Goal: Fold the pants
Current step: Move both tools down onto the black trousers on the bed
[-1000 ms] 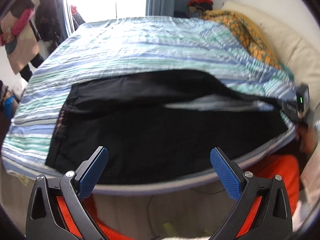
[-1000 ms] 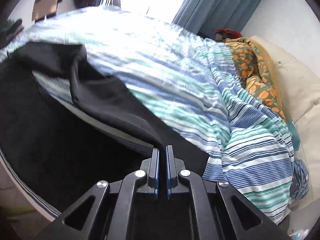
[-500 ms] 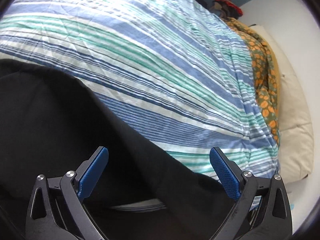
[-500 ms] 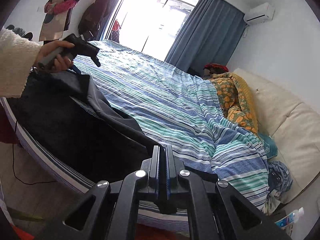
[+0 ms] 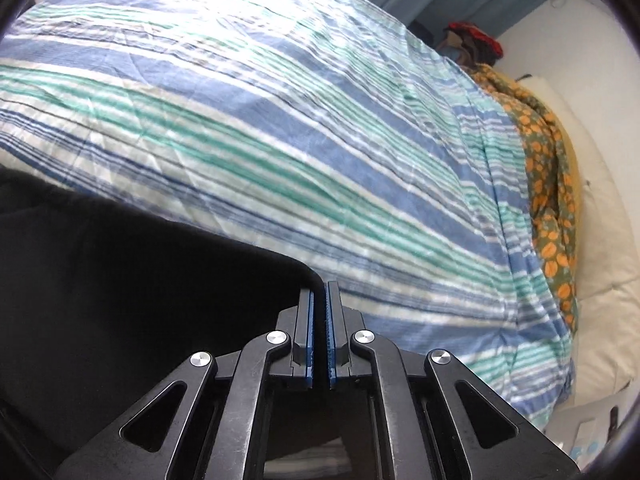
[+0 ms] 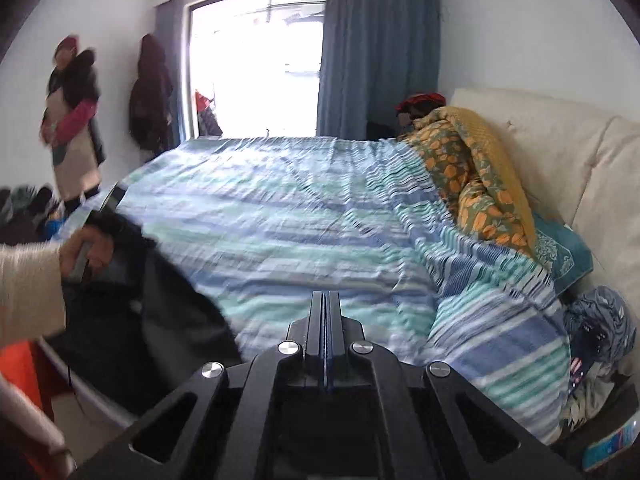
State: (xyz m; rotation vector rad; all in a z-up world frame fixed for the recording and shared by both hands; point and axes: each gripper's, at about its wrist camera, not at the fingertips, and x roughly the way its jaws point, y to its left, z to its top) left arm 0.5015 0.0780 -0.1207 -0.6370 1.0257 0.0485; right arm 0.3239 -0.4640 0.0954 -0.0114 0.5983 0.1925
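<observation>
Now the left tool (image 5: 319, 292) has its pads pressed nearly together on the edge of the black pants (image 5: 120, 300); half a second ago its pads were spread wide with nothing between them. Cloth corner runs right up to the pad tips in the left wrist view, so it has hold of the pants there.

Pants lie at the near left edge of the bed, on the striped blue-green cover (image 5: 320, 120), same spot as before. Right wrist view shows them bunched under the left hand (image 6: 86, 252), which grips its tool handle; blurred, so fold detail can't be read.

Right tool (image 6: 326, 300) has its pads fully together. One second and half a second ago a strip of black cloth ran into those pads; now none is visible at the tips, only the cover beyond them. Whether a thin edge is still pinched lower down, can't tell. Its view has also swung up: window (image 6: 256, 64) and blue curtain (image 6: 376, 52) now sit straight ahead.

Further right: orange-patterned quilt (image 6: 472, 176) heaped against the cream headboard (image 6: 568, 152), touching the cover's right edge. Pile of mixed clothes (image 6: 600, 320) beside the bed at far right.

No containers in view.
</observation>
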